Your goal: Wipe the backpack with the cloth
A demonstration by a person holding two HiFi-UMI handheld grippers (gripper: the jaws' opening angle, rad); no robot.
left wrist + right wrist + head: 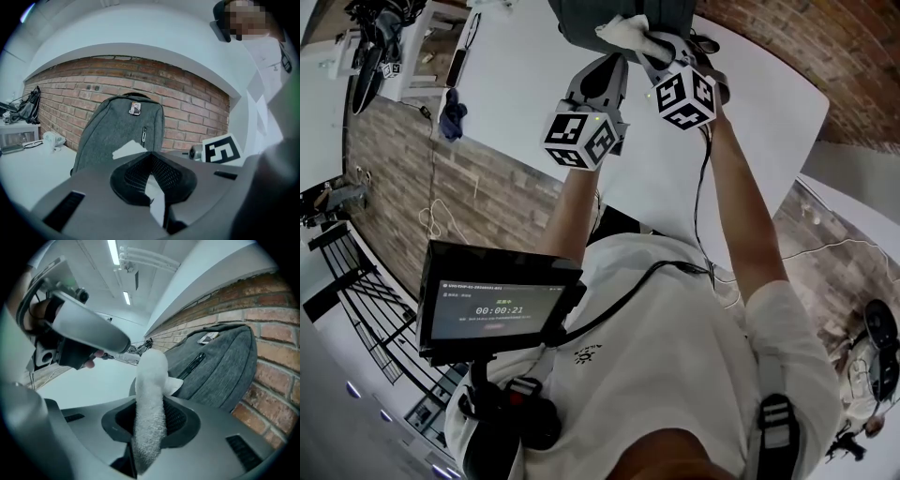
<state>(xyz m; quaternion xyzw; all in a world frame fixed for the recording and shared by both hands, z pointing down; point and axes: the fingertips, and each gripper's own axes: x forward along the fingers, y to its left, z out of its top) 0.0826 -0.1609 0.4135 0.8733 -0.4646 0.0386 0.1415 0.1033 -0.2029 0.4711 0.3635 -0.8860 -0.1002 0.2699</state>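
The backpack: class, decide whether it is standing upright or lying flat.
Upright. In the left gripper view the backpack stands on its base on the white table, before the brick wall.

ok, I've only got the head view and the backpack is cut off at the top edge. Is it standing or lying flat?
Observer: Standing. The left gripper view shows the grey backpack upright on the white table, brick wall behind it.
Operator: And the left side, carrying anything?
Observer: No. The left claw has its jaws together, nothing between them.
Operator: Cloth grip?
Observer: In the right gripper view the right claw has the white terry cloth pinched between its jaws, the end sticking out past the tips.
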